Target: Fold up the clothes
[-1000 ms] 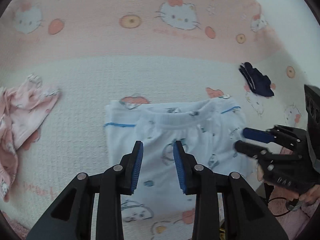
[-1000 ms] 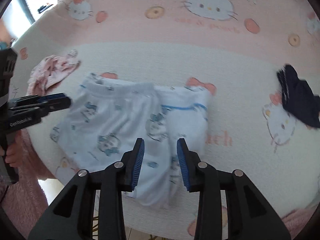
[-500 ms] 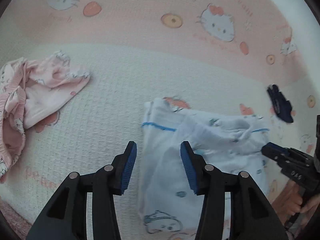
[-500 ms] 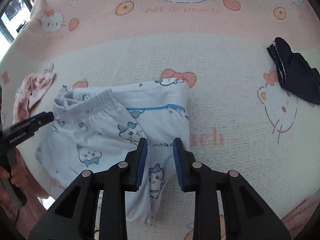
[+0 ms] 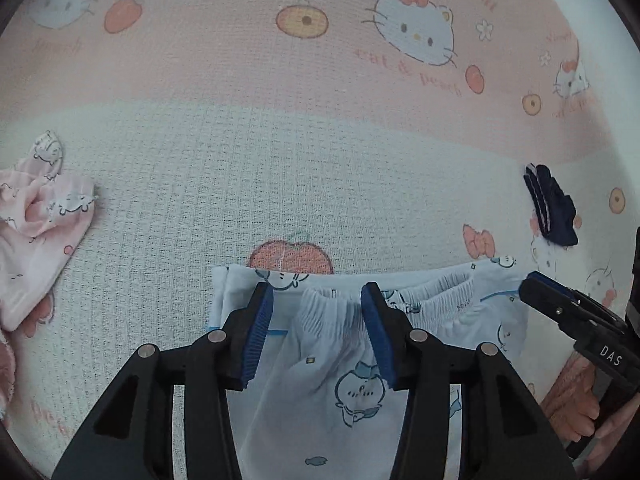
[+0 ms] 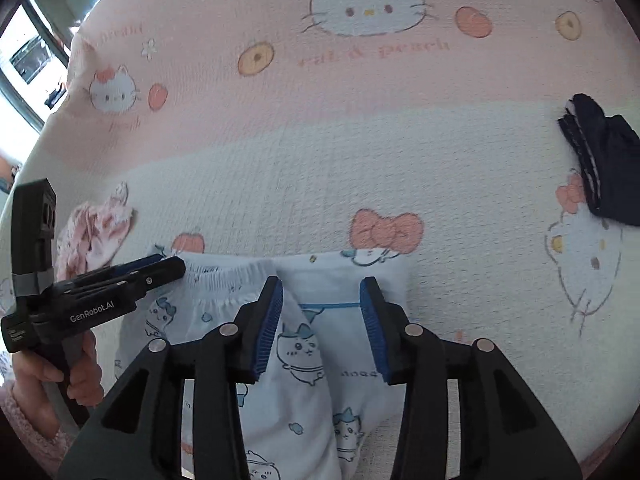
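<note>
Pale-blue cat-print cotton shorts [image 5: 360, 392] lie folded on the pink-and-white cartoon bedspread [image 5: 240, 168]; my left claw [image 5: 318, 334] stands open above their elastic waistband. Right view: my right claw [image 6: 322, 326] is opening over the shorts' folded side, pads gripping nothing

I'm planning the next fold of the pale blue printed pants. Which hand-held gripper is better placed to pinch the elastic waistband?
Left, probably. The left hand-held gripper stands open with the gathered waistband right between its fingers. The right hand-held gripper, jaws opening, straddles flat fabric beside it.
</note>
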A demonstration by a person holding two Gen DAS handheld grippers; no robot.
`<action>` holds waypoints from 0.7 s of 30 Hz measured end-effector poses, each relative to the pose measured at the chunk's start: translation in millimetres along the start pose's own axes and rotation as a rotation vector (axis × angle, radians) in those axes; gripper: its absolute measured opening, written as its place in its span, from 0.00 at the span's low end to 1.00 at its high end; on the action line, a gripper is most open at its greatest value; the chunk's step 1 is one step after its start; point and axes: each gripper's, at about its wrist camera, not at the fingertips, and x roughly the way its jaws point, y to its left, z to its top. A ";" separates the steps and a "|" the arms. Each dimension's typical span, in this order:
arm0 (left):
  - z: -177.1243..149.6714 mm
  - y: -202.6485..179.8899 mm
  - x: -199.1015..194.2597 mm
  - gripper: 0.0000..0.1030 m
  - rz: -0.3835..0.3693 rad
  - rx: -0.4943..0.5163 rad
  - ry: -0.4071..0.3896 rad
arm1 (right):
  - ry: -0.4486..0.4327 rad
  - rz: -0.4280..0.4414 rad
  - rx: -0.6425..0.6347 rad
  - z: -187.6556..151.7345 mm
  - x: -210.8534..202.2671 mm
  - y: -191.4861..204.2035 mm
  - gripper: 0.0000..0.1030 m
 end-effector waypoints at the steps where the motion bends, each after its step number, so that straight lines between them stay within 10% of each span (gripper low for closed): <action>1: -1.7 1.1 -6.2 0.47 0.006 -0.007 -0.011 | -0.002 -0.004 0.016 -1.6 -9.8 -6.5 0.40; 7: -58.0 -24.2 -48.8 0.47 0.145 0.130 -0.054 | 0.075 -0.050 -0.052 -46.9 -34.1 0.9 0.40; 13: -106.7 -17.0 -38.1 0.47 0.265 0.247 0.099 | 0.241 -0.123 -0.229 -109.6 -8.1 34.9 0.40; 21: -91.0 30.4 -69.3 0.50 0.257 0.076 0.043 | 0.080 -0.306 -0.225 -107.1 -45.3 14.9 0.43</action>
